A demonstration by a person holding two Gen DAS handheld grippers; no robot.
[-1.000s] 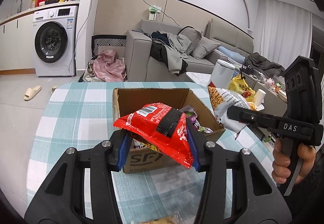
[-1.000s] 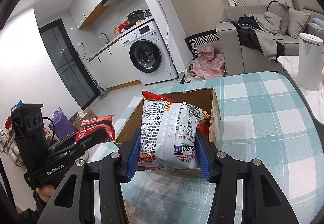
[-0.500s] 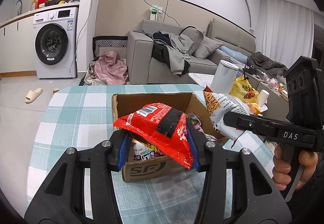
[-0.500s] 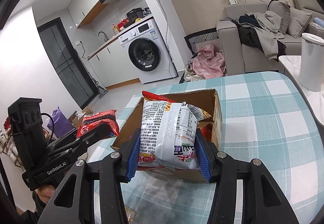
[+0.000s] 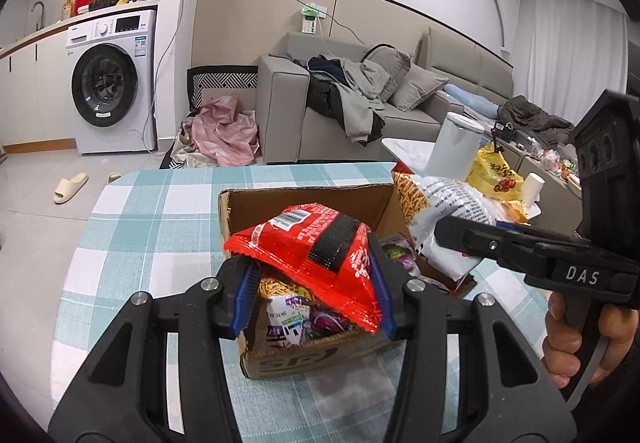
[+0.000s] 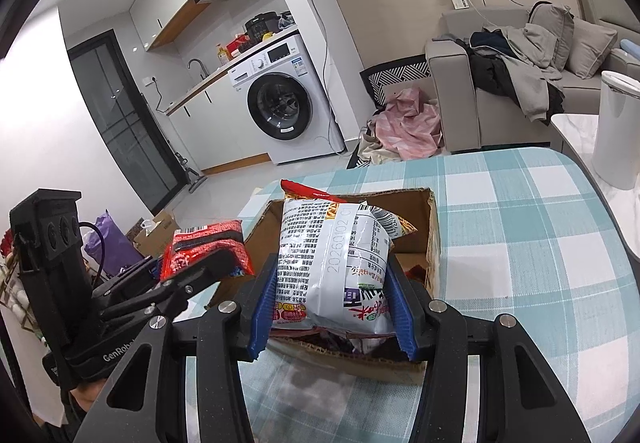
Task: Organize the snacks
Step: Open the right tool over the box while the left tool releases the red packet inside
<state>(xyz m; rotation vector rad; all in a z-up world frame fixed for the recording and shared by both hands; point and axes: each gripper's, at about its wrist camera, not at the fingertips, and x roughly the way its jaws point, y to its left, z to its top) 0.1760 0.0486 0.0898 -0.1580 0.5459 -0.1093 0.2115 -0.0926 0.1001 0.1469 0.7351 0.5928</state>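
**Two snack packets held over the carton**

The left hand-held gripper (image 5: 312,283) is clamped on a crinkly red foil snack packet with a black band (image 5: 320,247), its blue pads pressing both edges; the packet hangs just above the near corner of the open brown cardboard box (image 5: 304,199). The right hand-held gripper (image 6: 332,307) is closed on a puffy white plastic snack bag with printed text (image 6: 332,263), held upright over the box's near edge.

Both packets look light, soft and air-filled — they should give under the pads, and the slick film could slide if the squeeze eases. The contents are likely brittle, so a grip across the sealed side edges or the flatter middle seems safer than crushing the belly. The box already holds several wrapped snacks (image 5: 304,319) and looks flimsy, with ragged flaps; I judge it could shift if nudged.

The box sits on a surface covered by a teal-and-white checked cloth (image 6: 540,227). Beyond it lie a white front-loading washing machine (image 5: 108,83) under a counter, a grey sofa heaped with clothes (image 5: 360,95), a pink crumpled cloth on the floor (image 5: 224,131) and a beige slipper (image 5: 70,187).
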